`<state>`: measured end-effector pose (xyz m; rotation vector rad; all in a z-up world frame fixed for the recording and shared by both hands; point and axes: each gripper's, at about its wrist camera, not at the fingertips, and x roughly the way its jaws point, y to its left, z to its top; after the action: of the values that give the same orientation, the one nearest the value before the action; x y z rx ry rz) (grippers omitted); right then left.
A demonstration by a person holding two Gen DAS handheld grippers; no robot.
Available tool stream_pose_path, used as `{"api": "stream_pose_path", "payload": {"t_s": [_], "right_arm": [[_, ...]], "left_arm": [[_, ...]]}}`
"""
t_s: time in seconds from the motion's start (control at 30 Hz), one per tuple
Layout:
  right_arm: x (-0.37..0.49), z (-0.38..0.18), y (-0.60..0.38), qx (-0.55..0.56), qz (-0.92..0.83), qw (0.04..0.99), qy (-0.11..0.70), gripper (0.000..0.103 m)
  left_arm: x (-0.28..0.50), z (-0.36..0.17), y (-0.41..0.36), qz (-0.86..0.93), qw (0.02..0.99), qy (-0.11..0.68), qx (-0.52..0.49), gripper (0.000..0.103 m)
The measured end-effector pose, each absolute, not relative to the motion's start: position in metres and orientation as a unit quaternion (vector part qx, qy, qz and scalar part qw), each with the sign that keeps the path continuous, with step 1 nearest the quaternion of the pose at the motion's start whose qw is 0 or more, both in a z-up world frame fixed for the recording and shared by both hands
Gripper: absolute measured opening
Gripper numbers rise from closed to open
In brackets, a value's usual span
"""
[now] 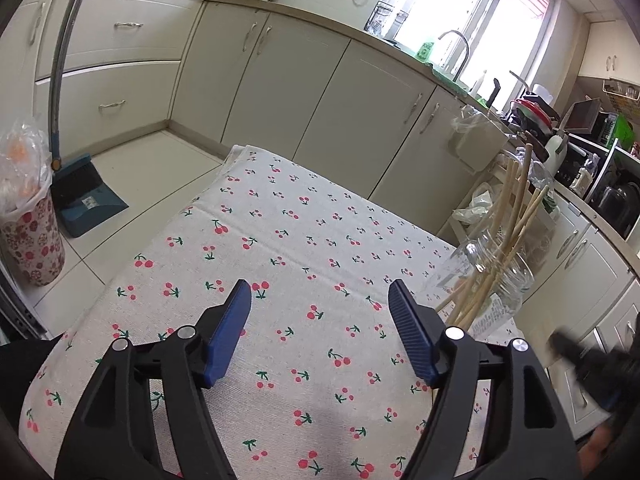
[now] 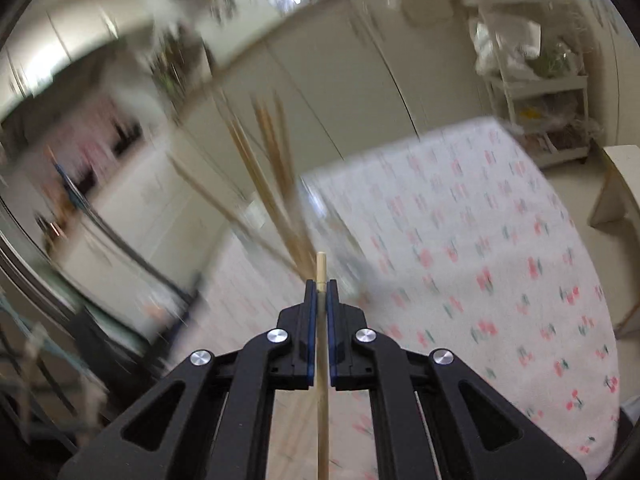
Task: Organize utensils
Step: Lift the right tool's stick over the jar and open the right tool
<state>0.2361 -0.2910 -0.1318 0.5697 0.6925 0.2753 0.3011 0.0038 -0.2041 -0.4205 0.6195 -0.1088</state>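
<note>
A clear glass jar (image 1: 494, 280) stands at the right edge of the table on a cherry-print cloth (image 1: 280, 240), with several wooden chopsticks (image 1: 516, 204) leaning out of it. My left gripper (image 1: 320, 292) hovers over the cloth to the left of the jar, open, with nothing between its blue pads (image 1: 230, 332). In the blurred right wrist view my right gripper (image 2: 321, 286) is shut on one wooden chopstick (image 2: 322, 360), whose end pokes out past the pads. Beyond it the bundle of chopsticks (image 2: 268, 176) fans up from the jar.
Cream kitchen cabinets (image 1: 320, 80) run behind the table. A blue dustpan with a long handle (image 1: 86, 196) and a flowered bin (image 1: 34, 240) with a plastic bag stand on the floor at left. A white shelf rack (image 2: 536, 92) stands beyond the table's far corner.
</note>
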Motion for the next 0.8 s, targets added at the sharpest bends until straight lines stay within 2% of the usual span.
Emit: {"api": "stream_pose_path", "payload": {"t_s": [0.13, 0.33, 0.8], "right_arm": [[0.244, -0.084, -0.296, 0.307, 0.124, 0.914, 0.235, 0.006], [0.27, -0.042, -0.301, 0.316, 0.09, 0.934, 0.141, 0.006], [0.323, -0.052, -0.293, 0.312, -0.021, 0.948, 0.056, 0.006]], "left_arm": [[0.3, -0.204, 0.004, -0.053, 0.928, 0.303, -0.209, 0.069], [0.301, -0.205, 0.007, -0.056, 0.927, 0.302, -0.216, 0.069], [0.302, -0.209, 0.01, -0.073, 0.923, 0.3, -0.228, 0.07]]}}
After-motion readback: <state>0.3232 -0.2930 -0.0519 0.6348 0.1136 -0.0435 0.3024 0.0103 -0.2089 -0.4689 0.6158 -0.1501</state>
